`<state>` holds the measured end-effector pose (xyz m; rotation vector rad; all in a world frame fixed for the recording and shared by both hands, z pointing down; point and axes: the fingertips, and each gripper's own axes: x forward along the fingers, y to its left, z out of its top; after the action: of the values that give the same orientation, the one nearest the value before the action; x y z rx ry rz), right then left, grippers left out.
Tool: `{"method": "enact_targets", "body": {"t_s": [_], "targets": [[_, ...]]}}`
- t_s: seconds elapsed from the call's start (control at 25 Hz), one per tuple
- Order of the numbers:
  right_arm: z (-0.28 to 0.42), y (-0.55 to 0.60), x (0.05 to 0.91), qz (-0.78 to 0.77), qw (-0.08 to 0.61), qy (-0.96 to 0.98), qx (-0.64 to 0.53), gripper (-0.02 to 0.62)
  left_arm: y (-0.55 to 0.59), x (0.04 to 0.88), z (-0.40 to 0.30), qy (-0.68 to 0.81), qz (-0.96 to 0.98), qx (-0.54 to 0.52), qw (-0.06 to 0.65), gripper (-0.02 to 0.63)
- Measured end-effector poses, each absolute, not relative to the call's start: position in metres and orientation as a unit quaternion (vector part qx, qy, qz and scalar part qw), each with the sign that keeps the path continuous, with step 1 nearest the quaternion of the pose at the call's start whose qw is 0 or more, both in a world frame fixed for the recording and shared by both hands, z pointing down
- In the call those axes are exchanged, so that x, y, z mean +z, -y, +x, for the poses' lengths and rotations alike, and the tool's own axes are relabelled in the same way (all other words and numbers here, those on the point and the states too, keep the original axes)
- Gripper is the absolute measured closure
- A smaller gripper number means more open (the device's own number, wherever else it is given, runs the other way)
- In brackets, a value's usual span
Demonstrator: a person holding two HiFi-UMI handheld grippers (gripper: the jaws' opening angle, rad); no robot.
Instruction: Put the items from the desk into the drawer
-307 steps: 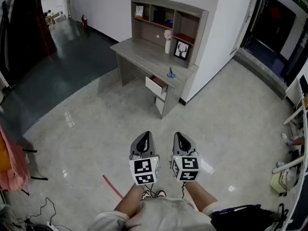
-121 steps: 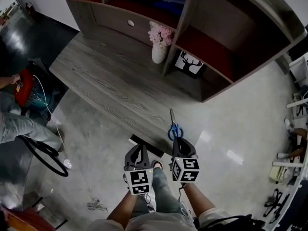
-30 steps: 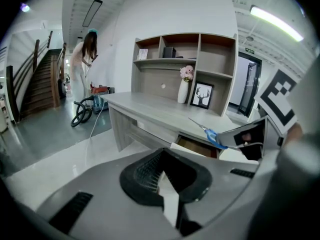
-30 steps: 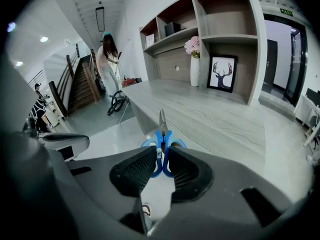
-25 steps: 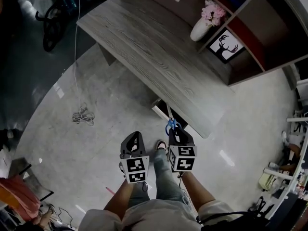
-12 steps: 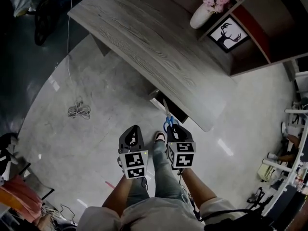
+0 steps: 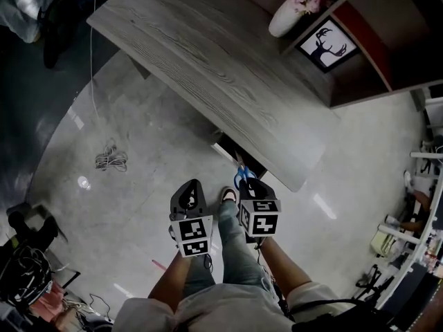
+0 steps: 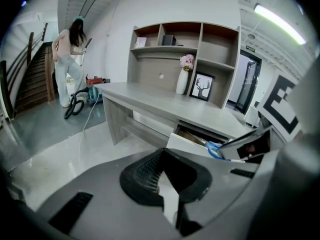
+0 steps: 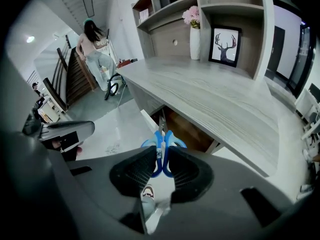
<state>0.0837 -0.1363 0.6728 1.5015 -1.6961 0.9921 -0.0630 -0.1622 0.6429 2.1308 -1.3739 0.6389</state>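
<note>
Well, the grey desk (image 7: 208,68) takes up most of the room ahead, with its shelves (image 8: 200,39) standing along the back. Under the near edge a drawer (image 9: 185,131) stands pulled out, its brown inside showing. A person (image 8: 70,59) stands far off by the stairs. A white vase (image 7: 287,19) of pink flowers and a deer picture (image 7: 329,43) sit side by side at the back of the desk top.

The left gripper (image 8: 167,176) hangs beside the right one, jaws together with nothing between them. The right gripper (image 9: 161,159) pinches the blue handles of the scissors (image 9: 161,151), jaws narrow on them. The blades point forward at the drawer, in the air just by its front.
</note>
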Motion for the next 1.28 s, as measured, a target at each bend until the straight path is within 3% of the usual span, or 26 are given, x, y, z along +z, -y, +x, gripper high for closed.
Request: {"method": "enact_targets", "body": {"t_s": [1.28], "targets": [[0.106,0.178,0.698,0.604,0.255,0.598,0.461,0.518,0.208,0.658,-0.036,0.499,0.785,0.251,0.267,0.609]]}}
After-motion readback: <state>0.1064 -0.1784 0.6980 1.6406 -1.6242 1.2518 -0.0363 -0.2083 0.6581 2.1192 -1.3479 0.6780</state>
